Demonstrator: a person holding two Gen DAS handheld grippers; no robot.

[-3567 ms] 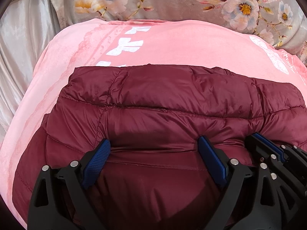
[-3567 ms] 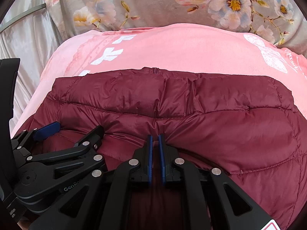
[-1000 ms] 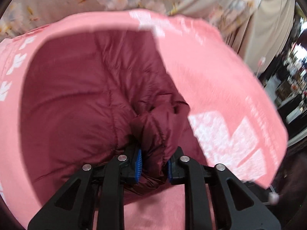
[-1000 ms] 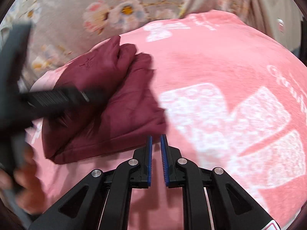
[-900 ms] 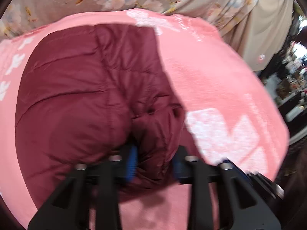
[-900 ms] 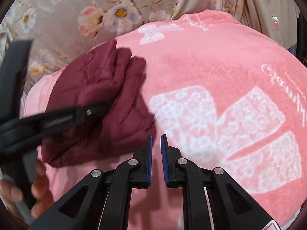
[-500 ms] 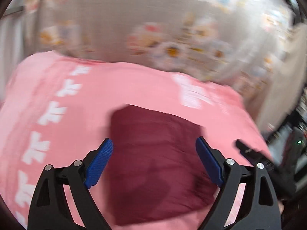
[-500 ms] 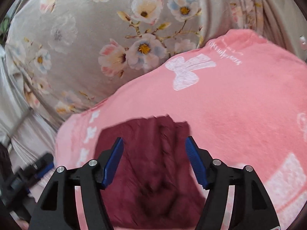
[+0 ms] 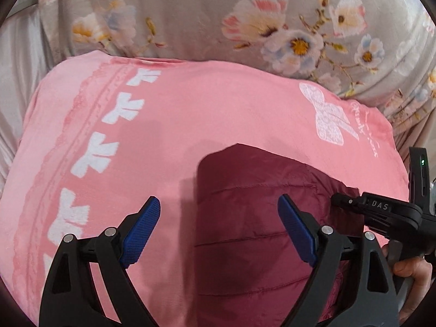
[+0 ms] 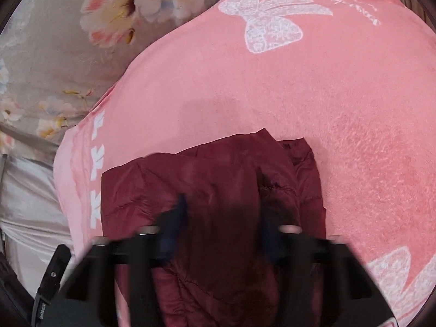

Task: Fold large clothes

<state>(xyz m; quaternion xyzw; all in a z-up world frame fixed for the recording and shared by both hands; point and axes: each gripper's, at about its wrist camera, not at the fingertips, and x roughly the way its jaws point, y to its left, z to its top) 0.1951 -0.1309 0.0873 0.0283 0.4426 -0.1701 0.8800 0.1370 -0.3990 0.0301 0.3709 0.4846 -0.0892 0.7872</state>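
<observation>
Maroon quilted fabric marks the jacket, which lies folded into a compact bundle on the pink blanket, toward its right side in the left wrist view. White bow prints run along the blanket's left border, and a larger lace-patterned bow sits near its far right corner. Behind the blanket hangs a grey flowered cloth.

The left gripper hovers over the bundle's left edge with its blue-padded fingers spread wide, holding nothing. The right gripper is above the jacket in its own view, badly blurred; its fingers appear parted with the jacket showing between them, gripping nothing. Its black body also shows at the right edge of the left wrist view.
</observation>
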